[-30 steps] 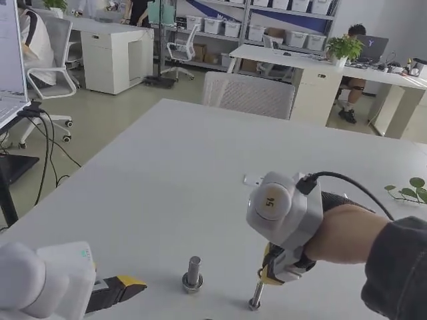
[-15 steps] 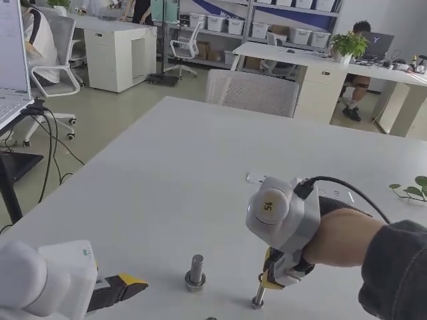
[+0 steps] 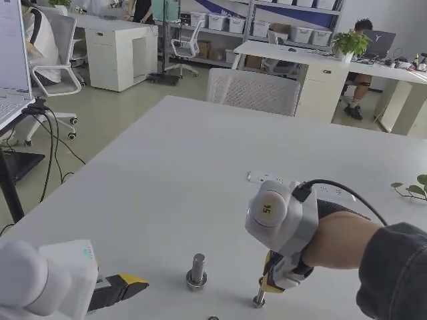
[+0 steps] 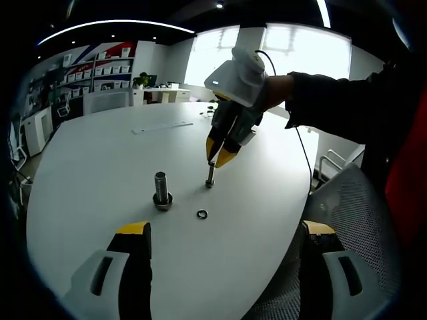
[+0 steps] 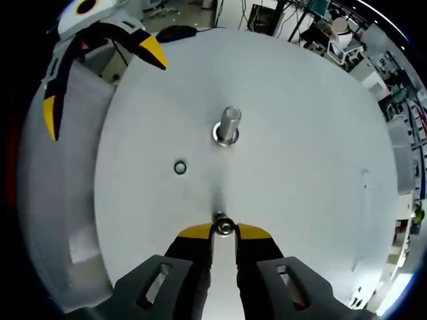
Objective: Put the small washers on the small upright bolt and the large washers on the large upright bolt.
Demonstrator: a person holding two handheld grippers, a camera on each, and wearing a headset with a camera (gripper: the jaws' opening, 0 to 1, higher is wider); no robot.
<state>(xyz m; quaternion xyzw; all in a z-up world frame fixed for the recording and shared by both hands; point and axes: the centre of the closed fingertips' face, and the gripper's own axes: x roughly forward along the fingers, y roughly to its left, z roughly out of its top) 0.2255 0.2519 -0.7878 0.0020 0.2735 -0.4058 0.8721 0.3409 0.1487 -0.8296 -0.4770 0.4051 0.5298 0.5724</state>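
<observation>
nearest bit first: at the bottom of the left gripper view, the white left gripper with yellow-tipped black jaws (image 4: 225,229) is held at the near side of the table, jaws spread wide with nothing in them. just past it, middle of that frame, a loose flat steel ring washer (image 4: 202,214) lies on the plain white table (image 3: 167,167), hole facing up, so at least that one isn't done yet.

beyond it and a bit left stands the thick grey steel bolt (image 4: 161,190), and right of that the thin grey steel bolt (image 4: 210,177). both sit head down, shank pointing straight up, long axis vertical. the thick one has a wider ring at its foot, and i can't tell if that's a washer or its own flange.

the white right gripper (image 5: 225,232) is down on top of the thin bolt. its jaws are drawn nearly together with a small round metal bit at the tips. can't tell if it's pinching a washer or that's just the bolt's end. my guess is it's threading a small one on.

further back, upper middle of the head view, there's a grey mesh chair (image 3: 252,92).
</observation>
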